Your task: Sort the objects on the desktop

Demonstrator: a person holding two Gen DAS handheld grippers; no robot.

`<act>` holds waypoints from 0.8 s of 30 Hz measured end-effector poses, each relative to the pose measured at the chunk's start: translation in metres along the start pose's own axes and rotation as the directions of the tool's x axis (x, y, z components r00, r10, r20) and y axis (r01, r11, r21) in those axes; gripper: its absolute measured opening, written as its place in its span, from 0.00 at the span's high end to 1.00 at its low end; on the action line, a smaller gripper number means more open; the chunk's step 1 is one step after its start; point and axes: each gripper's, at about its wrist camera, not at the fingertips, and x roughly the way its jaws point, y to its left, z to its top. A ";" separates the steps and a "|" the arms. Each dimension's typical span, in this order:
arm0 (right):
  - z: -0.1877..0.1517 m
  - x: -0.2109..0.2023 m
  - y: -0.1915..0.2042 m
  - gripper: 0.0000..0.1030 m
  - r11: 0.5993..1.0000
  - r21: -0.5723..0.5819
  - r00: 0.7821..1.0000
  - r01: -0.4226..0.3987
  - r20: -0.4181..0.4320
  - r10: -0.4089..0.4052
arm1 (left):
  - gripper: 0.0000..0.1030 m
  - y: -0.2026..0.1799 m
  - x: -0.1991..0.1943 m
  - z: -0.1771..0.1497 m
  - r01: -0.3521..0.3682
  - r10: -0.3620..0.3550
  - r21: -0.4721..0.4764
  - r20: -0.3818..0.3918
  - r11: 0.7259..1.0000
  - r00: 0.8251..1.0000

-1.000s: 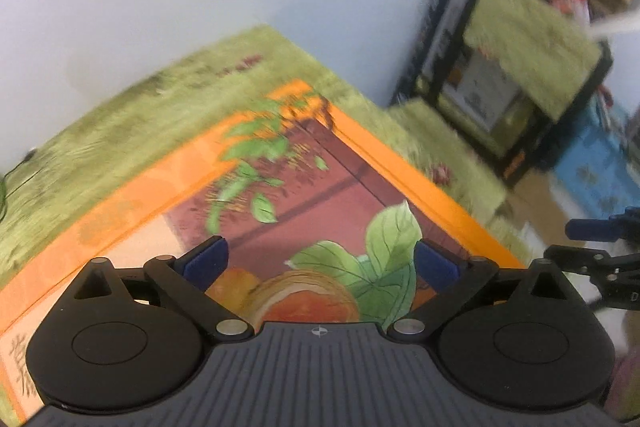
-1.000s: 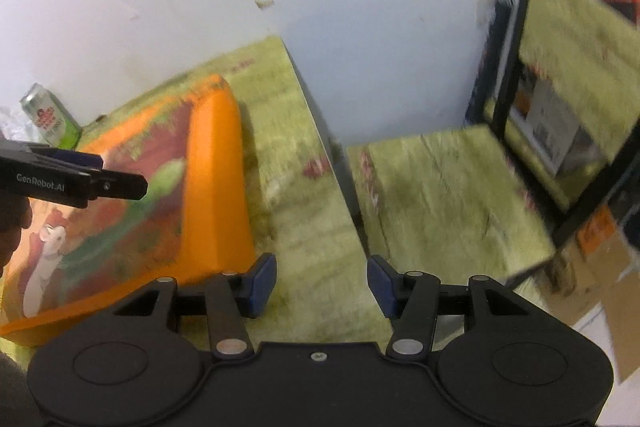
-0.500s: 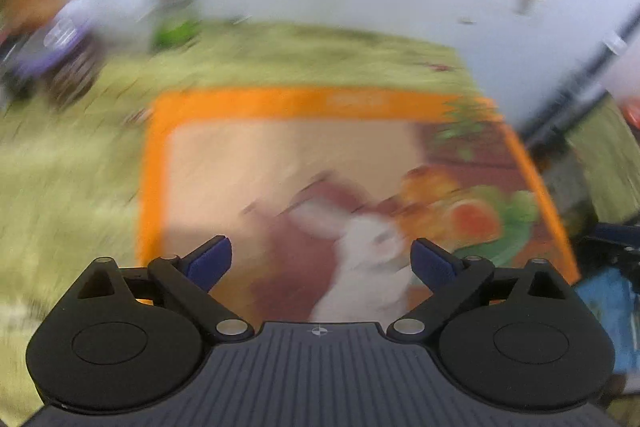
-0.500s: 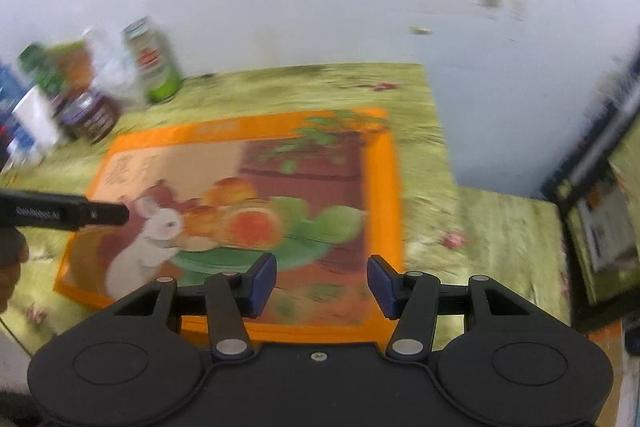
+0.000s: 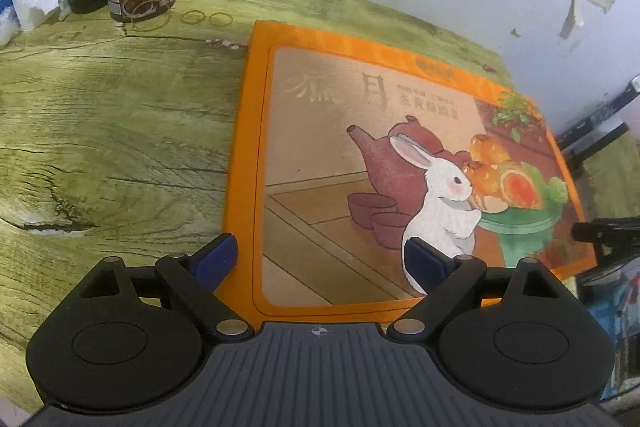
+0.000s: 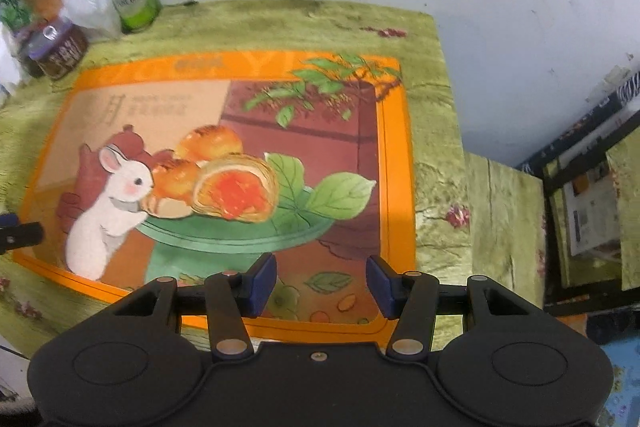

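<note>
Box position: I'm hovering both grippers over the flat orange box [image 5: 400, 163], at its near edge.
Left gripper [image 5: 316, 259]: jaws narrowing, gripping nothing.
Right gripper [image 6: 320, 281]: I'm holding it part-open, empty.

Both wrist views looked steeply down, close over the worktop [image 5: 100, 115]; left from the box's [image 5: 248, 147] left corner, right from its right; both shared the box [image 6: 396, 167].
</note>
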 end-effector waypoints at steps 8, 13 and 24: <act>0.000 0.014 0.007 0.52 0.999 -0.030 0.996 0.038 -0.075 -0.040 | 0.10 -0.007 0.002 -0.004 -0.004 0.004 0.082 0.001 0.997 1.000; 0.004 0.018 0.008 0.52 0.998 -0.044 0.995 0.044 -0.092 -0.048 | 0.10 -0.008 0.003 -0.004 0.001 -0.001 0.098 -0.001 0.995 1.000; 0.007 0.021 0.005 0.52 0.999 -0.034 0.993 0.032 -0.111 -0.036 | 0.12 -0.001 -0.001 -0.004 0.022 -0.023 0.064 0.021 0.998 1.000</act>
